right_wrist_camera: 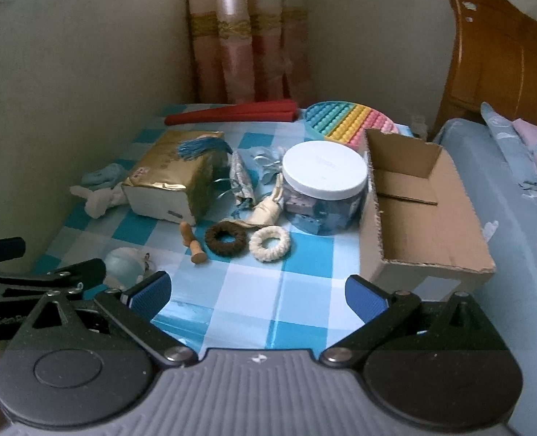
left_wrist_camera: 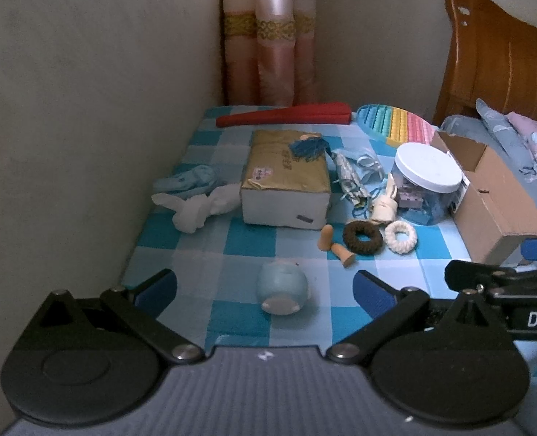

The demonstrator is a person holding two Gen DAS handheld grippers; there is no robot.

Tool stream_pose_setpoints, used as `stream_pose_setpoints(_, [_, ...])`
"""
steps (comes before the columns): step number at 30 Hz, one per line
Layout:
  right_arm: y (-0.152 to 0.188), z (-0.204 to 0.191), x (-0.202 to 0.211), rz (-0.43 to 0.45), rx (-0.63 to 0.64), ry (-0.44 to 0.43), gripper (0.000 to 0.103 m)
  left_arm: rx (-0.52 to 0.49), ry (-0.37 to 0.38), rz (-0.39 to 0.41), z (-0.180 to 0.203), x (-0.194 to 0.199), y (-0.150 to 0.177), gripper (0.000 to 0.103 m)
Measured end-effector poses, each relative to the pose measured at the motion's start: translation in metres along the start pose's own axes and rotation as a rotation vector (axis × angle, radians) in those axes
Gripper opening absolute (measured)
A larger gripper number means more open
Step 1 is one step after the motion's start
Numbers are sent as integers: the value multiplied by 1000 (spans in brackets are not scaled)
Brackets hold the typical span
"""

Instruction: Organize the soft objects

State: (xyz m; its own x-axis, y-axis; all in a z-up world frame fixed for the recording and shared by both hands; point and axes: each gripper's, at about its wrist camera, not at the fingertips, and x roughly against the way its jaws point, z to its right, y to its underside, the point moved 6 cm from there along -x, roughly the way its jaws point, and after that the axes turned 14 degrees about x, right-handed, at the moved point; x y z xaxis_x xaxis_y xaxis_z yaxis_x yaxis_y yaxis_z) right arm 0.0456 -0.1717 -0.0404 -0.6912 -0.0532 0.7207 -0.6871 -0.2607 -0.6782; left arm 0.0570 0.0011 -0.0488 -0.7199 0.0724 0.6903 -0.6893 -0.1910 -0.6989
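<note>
Round pale-blue plush toy [left_wrist_camera: 282,288], tipped over

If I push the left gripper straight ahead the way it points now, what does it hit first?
Most likely the pale blue round soft toy, lying on the checked cloth between the open fingers of the left gripper. Behind it stands the gold-wrapped box. Depth is hard to judge in the fisheye view.
</note>
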Motion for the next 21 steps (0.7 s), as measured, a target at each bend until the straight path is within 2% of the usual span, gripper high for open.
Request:
stream_pose_setpoints(8, [0,-3,-13,6,29,-29,103,5,59,34,-5,-13,4,102])
stream_pose_setpoints(15, [3,1,-26,-3,30,-33,103,-52,23,-4,-5,-38,11,102])
stream_pose_setpoints(21, [8,5,-41,-26,35,-38,103,-51,10,-42,-10,-58,19,102])
